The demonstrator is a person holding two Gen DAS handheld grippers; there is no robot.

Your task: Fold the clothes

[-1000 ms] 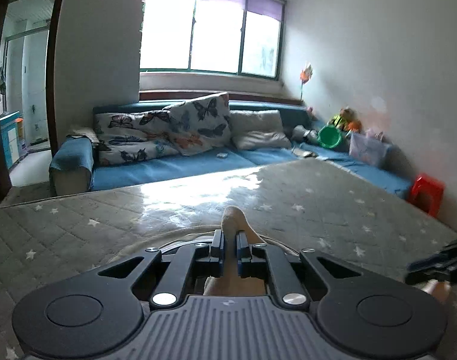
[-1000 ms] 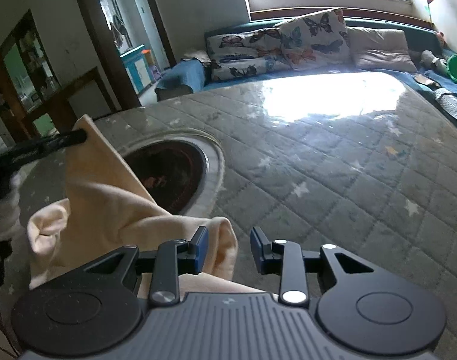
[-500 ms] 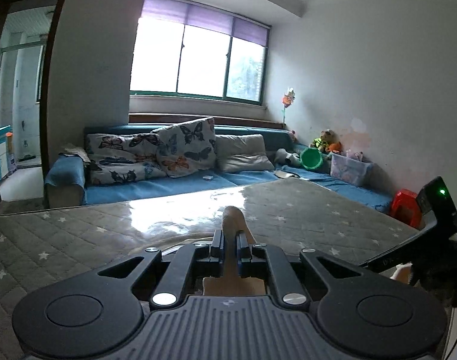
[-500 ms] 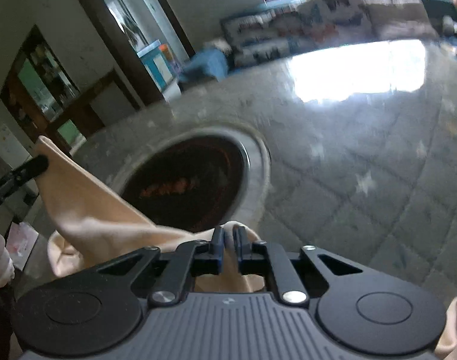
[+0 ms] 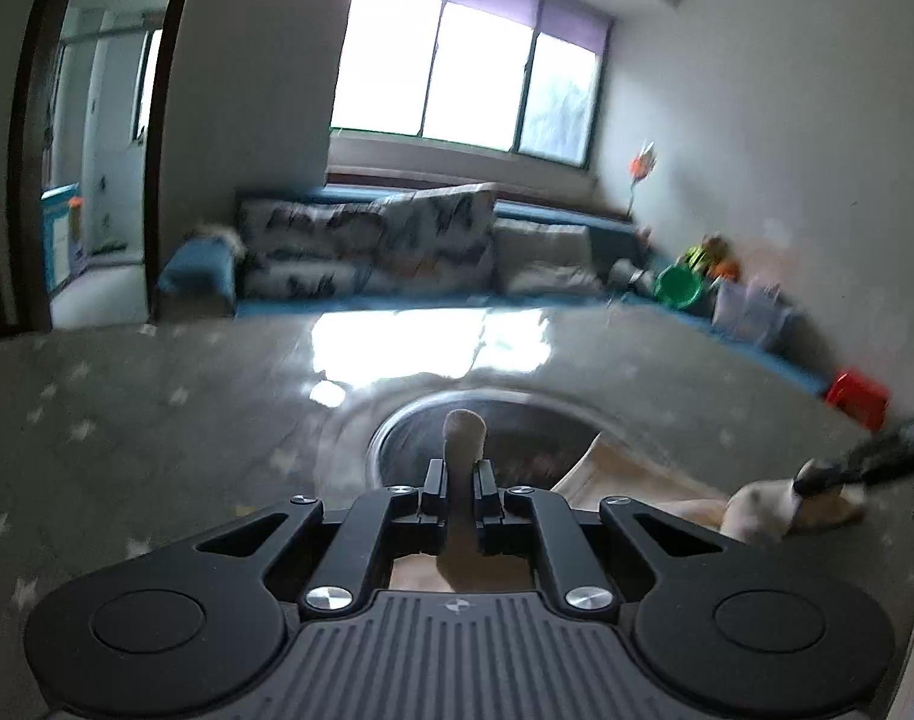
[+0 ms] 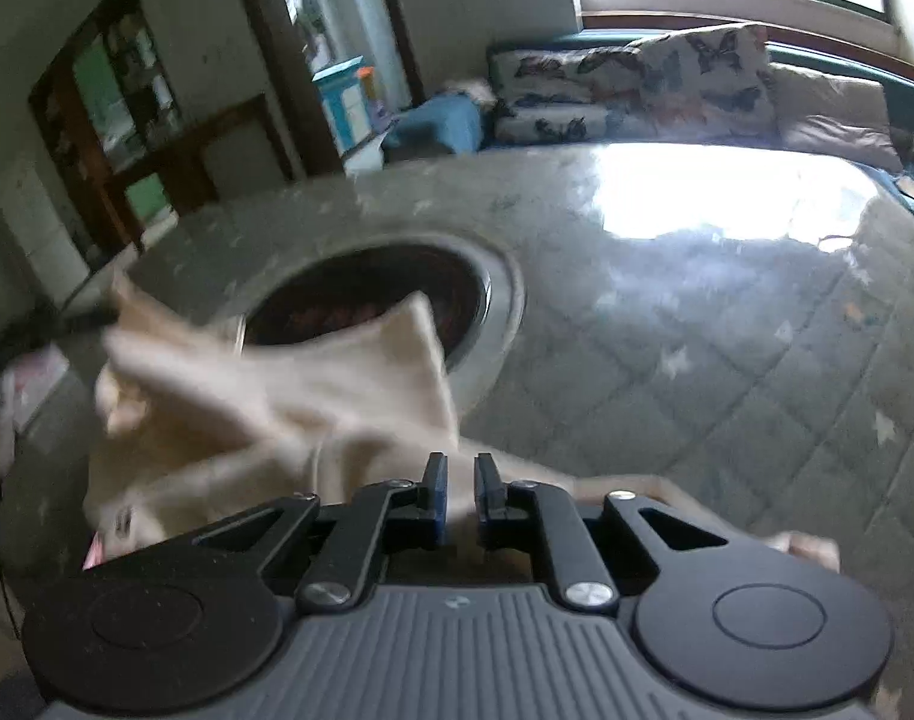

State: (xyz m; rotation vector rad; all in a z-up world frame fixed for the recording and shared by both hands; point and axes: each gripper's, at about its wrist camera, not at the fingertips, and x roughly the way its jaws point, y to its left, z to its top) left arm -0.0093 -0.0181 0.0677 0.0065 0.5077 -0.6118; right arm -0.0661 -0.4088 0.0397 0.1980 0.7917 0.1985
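Left wrist view: left gripper (image 5: pixel 460 474) clamped on a bunched fold of the cream garment (image 5: pixel 464 432), above the quilted table (image 5: pixel 127 420); the right gripper's tip shows at the edge, pinching another corner.
Right wrist view: right gripper (image 6: pixel 459 480), its jaws having just eased slightly apart, nipped on cloth; only here the garment (image 6: pixel 313 384) shows spread, crumpled beside the round recess (image 6: pixel 373 294).
Progress: early; no neat fold yet.

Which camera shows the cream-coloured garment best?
The right wrist view: the cream garment spreads across its lower left, though blurred. The left wrist view shows only a pinched fold poking up between its tongs and a bit at the lower right.
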